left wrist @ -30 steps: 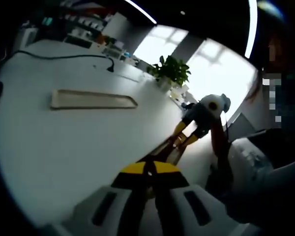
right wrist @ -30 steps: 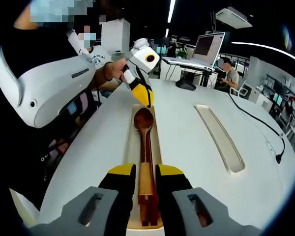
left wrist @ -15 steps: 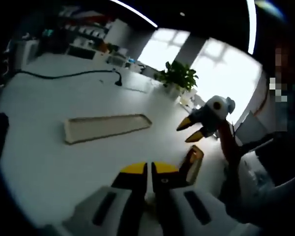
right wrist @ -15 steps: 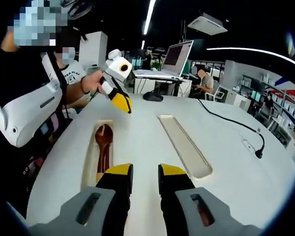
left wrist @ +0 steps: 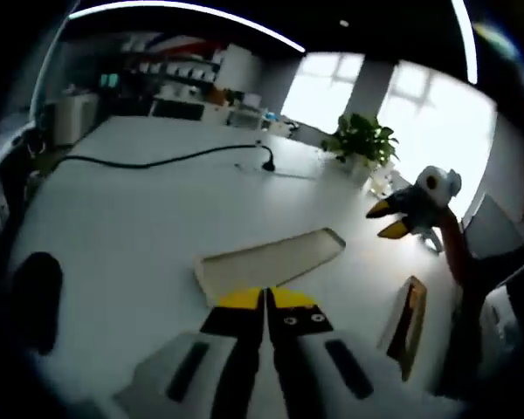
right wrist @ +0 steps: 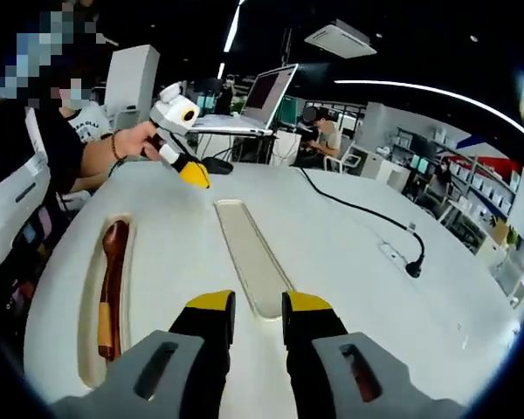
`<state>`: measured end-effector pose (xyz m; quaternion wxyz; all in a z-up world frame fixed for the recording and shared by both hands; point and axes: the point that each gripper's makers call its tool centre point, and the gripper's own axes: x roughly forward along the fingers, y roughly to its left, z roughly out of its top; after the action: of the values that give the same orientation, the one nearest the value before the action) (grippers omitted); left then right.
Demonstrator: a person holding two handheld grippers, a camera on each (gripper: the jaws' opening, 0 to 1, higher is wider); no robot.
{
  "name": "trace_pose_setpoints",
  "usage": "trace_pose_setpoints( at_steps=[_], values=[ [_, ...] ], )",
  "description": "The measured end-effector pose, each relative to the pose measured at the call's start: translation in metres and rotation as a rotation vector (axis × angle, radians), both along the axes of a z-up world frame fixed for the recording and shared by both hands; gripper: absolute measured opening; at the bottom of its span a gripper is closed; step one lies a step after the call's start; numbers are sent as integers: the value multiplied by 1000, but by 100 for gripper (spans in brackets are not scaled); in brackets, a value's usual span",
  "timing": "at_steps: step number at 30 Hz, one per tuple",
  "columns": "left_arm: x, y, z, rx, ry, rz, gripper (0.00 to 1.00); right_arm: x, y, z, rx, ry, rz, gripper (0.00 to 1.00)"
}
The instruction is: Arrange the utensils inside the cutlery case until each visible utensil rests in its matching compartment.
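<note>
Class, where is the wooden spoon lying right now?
In the right gripper view, the wooden spoon lies inside the long tray on the left of the white table, beside the second tray at centre.

Bare white table (right wrist: 349, 262) lies open right of the empty tray (right wrist: 249, 257). A black cable (right wrist: 367, 214) crosses the far side. The left gripper (right wrist: 192, 173) hangs above the far edge.

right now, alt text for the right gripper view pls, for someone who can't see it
A wooden spoon lies in a long tray at left on a white table, beside an empty tray. The right gripper is open in front; the left gripper hovers beyond.
</note>
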<state>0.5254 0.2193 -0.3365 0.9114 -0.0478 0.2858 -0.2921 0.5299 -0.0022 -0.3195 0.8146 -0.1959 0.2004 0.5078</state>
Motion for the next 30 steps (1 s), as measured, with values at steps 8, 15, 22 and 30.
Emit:
trace_pose_setpoints(
  at_steps=[8, 15, 22, 30],
  values=[
    [23, 6, -8, 22, -17, 5, 5, 30, -9, -29, -148, 110, -129, 13],
    [32, 17, -9, 17, -26, 38, 18, 34, 6, -40, -197, 141, -93, 19],
    [28, 12, -17, 27, -17, 22, 18, 35, 5, -55, -257, 222, -126, 14],
    [19, 13, -25, -20, 29, 32, 19, 28, 7, -58, -282, 263, -167, 10]
  ],
)
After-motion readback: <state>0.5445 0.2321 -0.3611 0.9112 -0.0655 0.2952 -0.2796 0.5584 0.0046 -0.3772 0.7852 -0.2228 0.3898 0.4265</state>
